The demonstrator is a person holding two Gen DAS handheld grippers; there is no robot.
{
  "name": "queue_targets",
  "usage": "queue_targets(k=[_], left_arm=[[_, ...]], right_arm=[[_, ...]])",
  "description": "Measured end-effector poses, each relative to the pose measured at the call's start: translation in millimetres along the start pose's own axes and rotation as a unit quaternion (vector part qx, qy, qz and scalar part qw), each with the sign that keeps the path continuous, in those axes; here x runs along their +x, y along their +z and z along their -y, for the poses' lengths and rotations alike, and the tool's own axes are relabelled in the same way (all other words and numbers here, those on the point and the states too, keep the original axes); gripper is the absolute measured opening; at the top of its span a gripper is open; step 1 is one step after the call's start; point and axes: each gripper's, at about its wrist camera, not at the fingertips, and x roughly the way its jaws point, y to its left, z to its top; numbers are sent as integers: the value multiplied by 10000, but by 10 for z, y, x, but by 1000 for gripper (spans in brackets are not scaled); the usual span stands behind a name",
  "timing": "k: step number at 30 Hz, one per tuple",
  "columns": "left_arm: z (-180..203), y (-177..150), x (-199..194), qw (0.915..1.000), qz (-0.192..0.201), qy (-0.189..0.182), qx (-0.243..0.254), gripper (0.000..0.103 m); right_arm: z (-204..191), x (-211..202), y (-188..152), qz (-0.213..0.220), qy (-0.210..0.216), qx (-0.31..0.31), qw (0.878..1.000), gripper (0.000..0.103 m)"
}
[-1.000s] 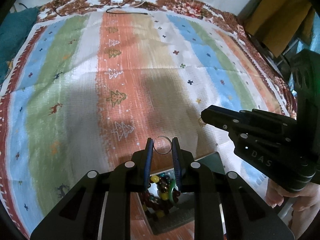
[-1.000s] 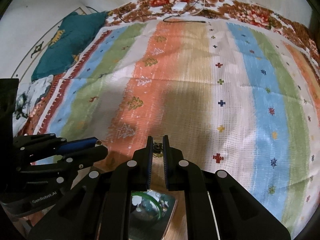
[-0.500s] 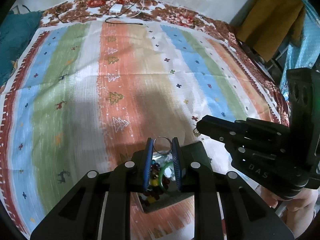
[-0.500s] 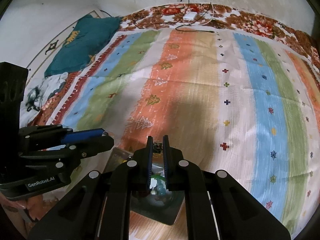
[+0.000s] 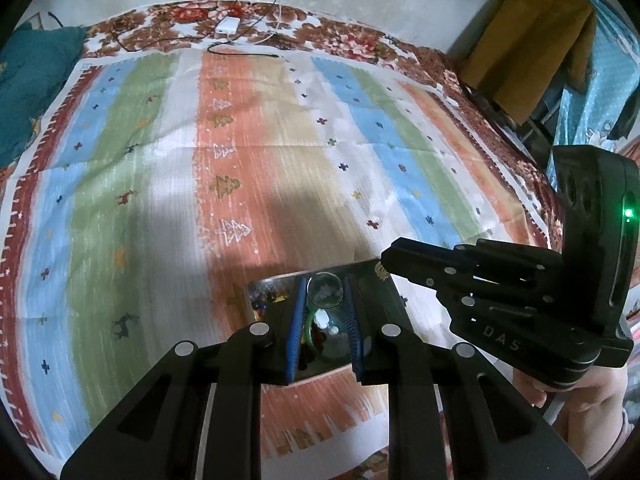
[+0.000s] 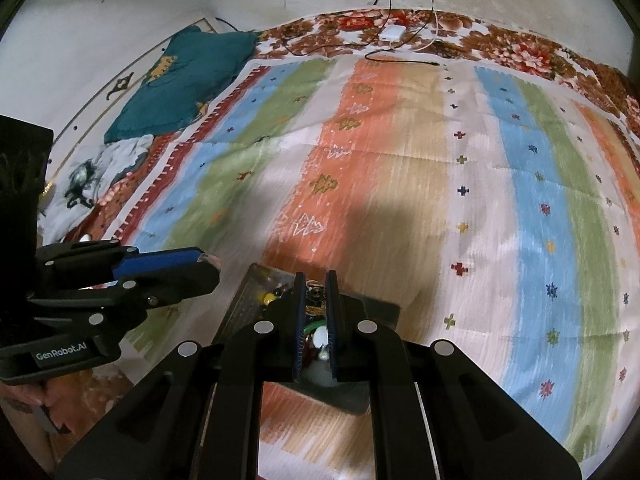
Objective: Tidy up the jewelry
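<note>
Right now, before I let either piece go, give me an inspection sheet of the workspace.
Surface: striped patterned bedspread, creased, partly in shadow.
Job's things: dark jewelry tray on the bedspread, holding mixed beads and a green bangle; thin wire ring in the left gripper; small dark piece in the right gripper, too small to identify.
Clutter: teal cloth and crumpled white cloth at the bed's edge.
Grippers: left gripper shut on the wire ring above the tray; right gripper shut on the small dark piece above the tray.
Cables: white adapter with black and white leads at the far edge.
Surroundings: pale wall; hanging yellow-brown fabric.
</note>
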Motion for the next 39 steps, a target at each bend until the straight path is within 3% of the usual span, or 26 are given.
queue_targets(k=[13,15,17,21,30,37,39], left_arm=[[-21,-85,-2,9999,-45,-6,-146,19],[-41,-87,-22,9998,-30,-16,-188,23],[-64,-89,-30,9997,-15,-39,-234,28],[-94,-136,-66,9996,-7,-53,-294,32],[-59,-282,-125,9997,-25,-53,-229,56],[19,-415,-202,9999,110,48,-2,86],[32,-440,-218,9998,166,79,38,90]], right_arm=[[-20,-4,-139,-122,174,117,9997,11],[1,-23,-167,-115,121,144,9998,19],[13,-55,-185,-83,130,153,9998,34],[-1,-137,-220,36,63,93,9999,37],[62,-296,-316,199,208,174,9994,53],[89,-427,-422,346,178,133,9992,71],[78,-451,-454,371,203,86,9991,75]])
